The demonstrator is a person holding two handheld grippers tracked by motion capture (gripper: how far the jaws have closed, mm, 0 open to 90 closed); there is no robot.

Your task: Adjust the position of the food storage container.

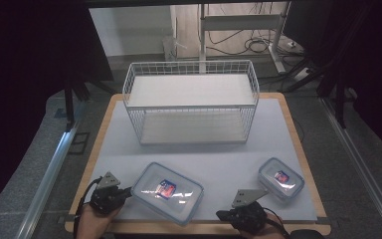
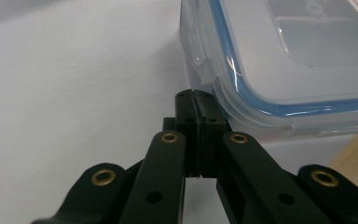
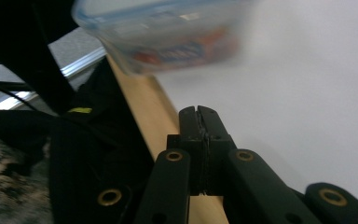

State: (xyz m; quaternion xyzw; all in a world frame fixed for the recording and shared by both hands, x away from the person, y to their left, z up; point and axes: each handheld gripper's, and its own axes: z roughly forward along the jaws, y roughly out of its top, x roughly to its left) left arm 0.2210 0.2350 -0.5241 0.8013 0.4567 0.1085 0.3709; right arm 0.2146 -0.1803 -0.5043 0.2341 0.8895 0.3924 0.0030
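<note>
The left gripper (image 2: 196,100) has its jaws pressed together with nothing between them; its tips sit just beside the near corner of the large lidded container (image 2: 284,60), close enough that touching cannot be ruled out. In the high view this gripper (image 1: 110,191) lies at the container's left edge (image 1: 167,191), near the table's front.

The right gripper (image 3: 198,116) is likewise pressed together on nothing, hovering over the front edge of the table (image 3: 142,107). Ahead of it, blurred, is the small lidded container (image 3: 168,32). From above, the right gripper (image 1: 242,213) is near the small container (image 1: 281,180) but apart from it — nothing lies between the two.

Both containers are clear plastic with blue-rimmed lids and a printed label, and they stand well apart on the pale mat (image 1: 219,159). Behind them, toward the far side, stands a white wire rack (image 1: 191,102) with two shelves.

Count — two grippers, two containers, one rack.
</note>
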